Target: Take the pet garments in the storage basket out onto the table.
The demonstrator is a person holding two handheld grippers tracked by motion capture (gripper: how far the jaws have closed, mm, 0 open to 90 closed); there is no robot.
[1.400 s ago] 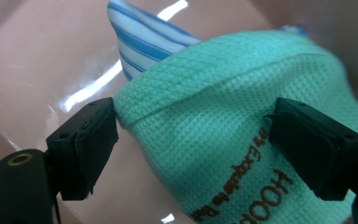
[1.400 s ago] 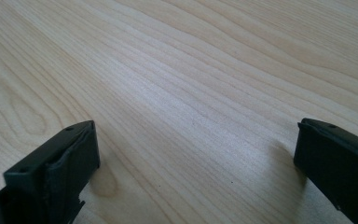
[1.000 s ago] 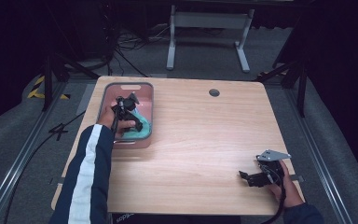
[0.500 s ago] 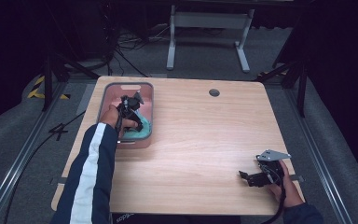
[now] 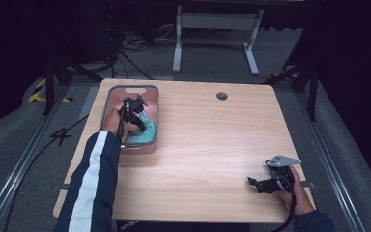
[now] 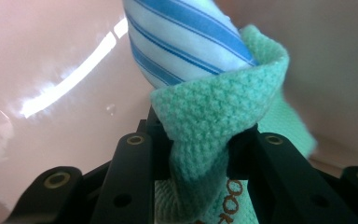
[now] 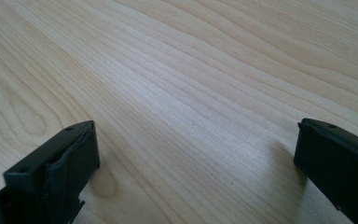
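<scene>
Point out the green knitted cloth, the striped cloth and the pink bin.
green knitted cloth (image 6: 214, 112), left gripper view, folded edge above the jaws.
striped cloth (image 6: 182, 42), left gripper view, blue-striped face.
pink bin (image 5: 152, 92), high view, grey rim corner.

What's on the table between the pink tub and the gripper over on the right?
Nothing: in the high view, only bare wooden table lies between the pink tub and the right gripper.

Left gripper (image 6: 199, 140): jaws have just been closing and now pinch a fold of the green knitted cloth (image 6: 219, 112), with a blue-striped cloth (image 6: 182, 37) lying against the fold. In the high view the left gripper (image 5: 134, 107) sits slightly higher over the pink tray (image 5: 133, 90) than a second ago
</scene>
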